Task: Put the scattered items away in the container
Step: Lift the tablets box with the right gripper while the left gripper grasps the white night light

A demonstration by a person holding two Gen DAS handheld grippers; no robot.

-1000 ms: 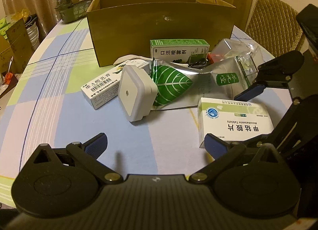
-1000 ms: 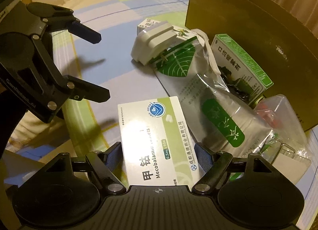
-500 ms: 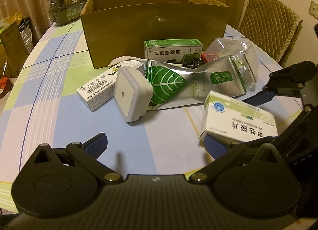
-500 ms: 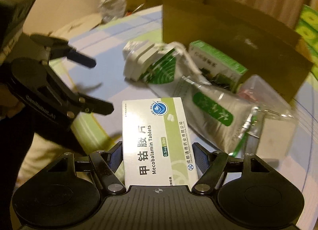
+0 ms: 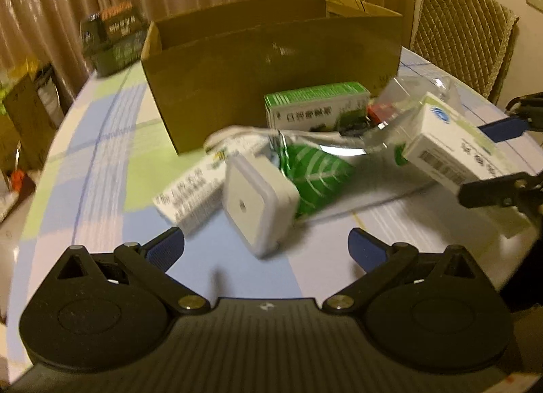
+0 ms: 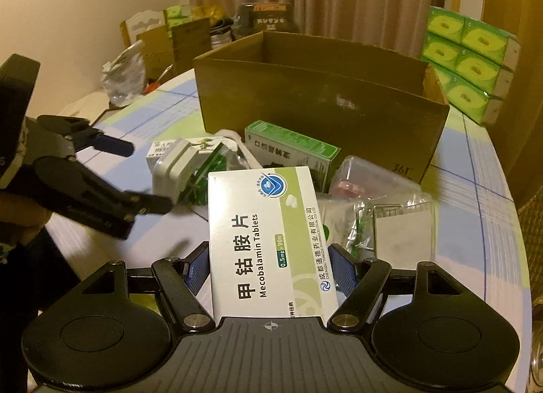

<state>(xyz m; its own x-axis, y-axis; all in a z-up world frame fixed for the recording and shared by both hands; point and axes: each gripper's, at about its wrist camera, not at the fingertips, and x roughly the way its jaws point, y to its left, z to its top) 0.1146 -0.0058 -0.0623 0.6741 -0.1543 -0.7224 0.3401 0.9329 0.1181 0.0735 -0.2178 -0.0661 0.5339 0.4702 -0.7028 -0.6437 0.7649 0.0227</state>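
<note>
Right wrist view showed the right gripper (image 6: 268, 267) clamped on the Mecobalamin tablet box (image 6: 266, 240), its blue pads pressed against the two long sides, the box standing up between the fingers and lifted clear of the table (image 6: 482, 233). Beyond the box tip sat the open cardboard carton (image 6: 319, 104), its near wall facing the gripper. Between carton and gripper lay the remaining clutter: a green-and-white medicine box (image 6: 292, 152) just against the carton wall, a clear plastic case (image 6: 370, 179) to the right of it, a silver leaf-print pouch (image 6: 203, 179) and a white square plug adapter (image 6: 173, 169) to the left front.

Left wrist view was motion-blurred. The left gripper (image 5: 266, 245) had its fingers spread wide with nothing between them, hovering low over the table (image 5: 101, 162). Straight ahead of its fingertips leaned the white square plug adapter (image 5: 259, 203), touching a white barcode box (image 5: 190, 196) on its left and the silver leaf-print pouch (image 5: 319, 176) on its right. Farther ahead stood the cardboard carton (image 5: 271, 71) with the green-and-white medicine box (image 5: 317, 106) at its foot. Off to the right, the Mecobalamin tablet box (image 5: 451, 149) hung tilted in the right gripper (image 5: 499, 159), above the pouch's far end.
</note>
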